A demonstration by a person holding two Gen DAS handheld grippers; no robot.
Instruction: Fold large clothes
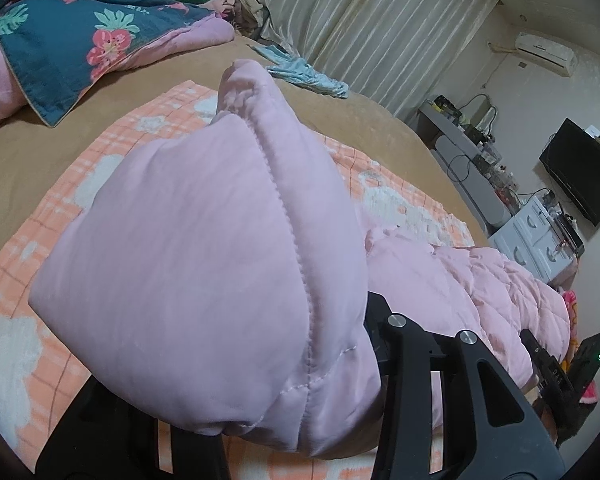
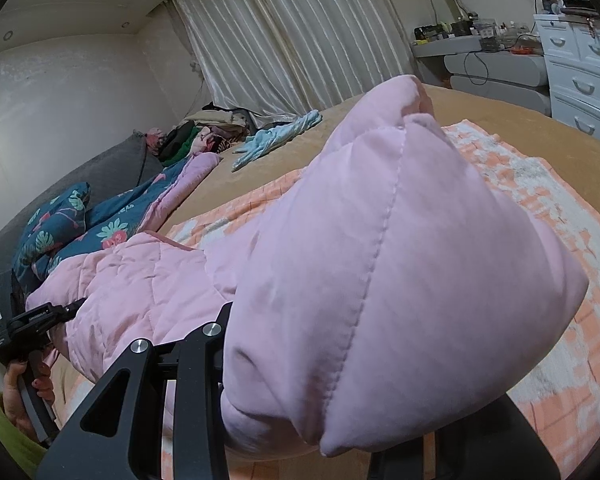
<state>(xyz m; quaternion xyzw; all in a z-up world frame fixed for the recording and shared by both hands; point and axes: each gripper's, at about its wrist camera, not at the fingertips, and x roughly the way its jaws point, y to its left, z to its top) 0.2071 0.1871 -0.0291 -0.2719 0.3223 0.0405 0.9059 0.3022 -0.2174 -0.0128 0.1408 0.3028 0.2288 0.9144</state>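
A pink quilted padded garment fills the left wrist view, bunched over my left gripper, whose jaws are closed on a fold of it; the fingertips are hidden by fabric. In the right wrist view the same garment is bunched over my right gripper, also closed on a fold with tips hidden. The rest of the garment stretches between both grippers over an orange and white checked blanket on the bed. The other gripper shows at each view's edge.
The bed has a tan cover. A blue floral quilt lies at its head, a light blue cloth and a clothes pile near the curtain. White drawers and a grey desk stand beyond the bed.
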